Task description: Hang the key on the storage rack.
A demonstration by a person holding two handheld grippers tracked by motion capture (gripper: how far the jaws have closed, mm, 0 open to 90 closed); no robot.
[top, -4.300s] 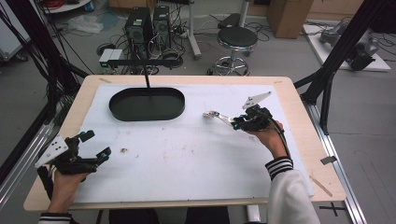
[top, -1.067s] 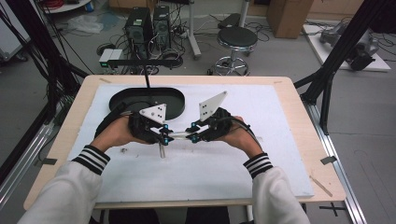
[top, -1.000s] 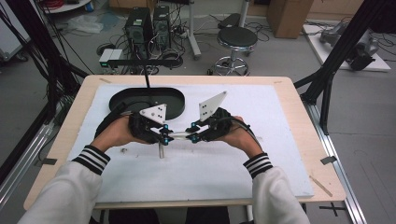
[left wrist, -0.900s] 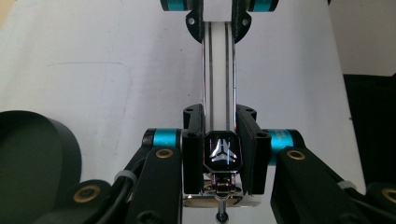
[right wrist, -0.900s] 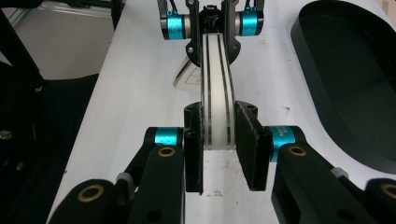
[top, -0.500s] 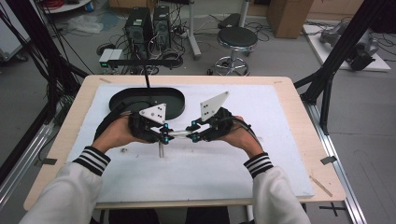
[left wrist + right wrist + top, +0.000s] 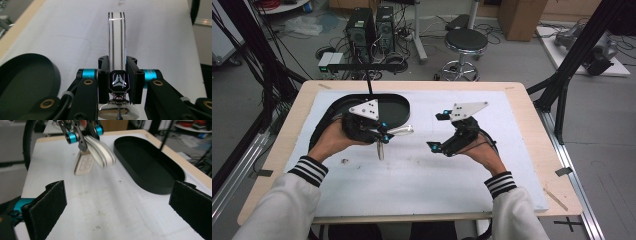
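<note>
Now left gripper (image 7: 384, 136) clamps key fob (image 7: 380, 150); right gripper (image 7: 439, 131) (jaws just opening wide) beside it.

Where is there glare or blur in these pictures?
Left gripper view: a bright glint on the top of the clear strap loop. Right gripper view: the silver car key fob and the right gripper's black pads look soft. High view: even, sharp.

One key fob (image 7: 380, 149), one carabiner (image 7: 399, 131), one black tray (image 7: 394, 107).

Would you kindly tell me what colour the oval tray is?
Black; the oval tray shows best in the right gripper view.
</note>
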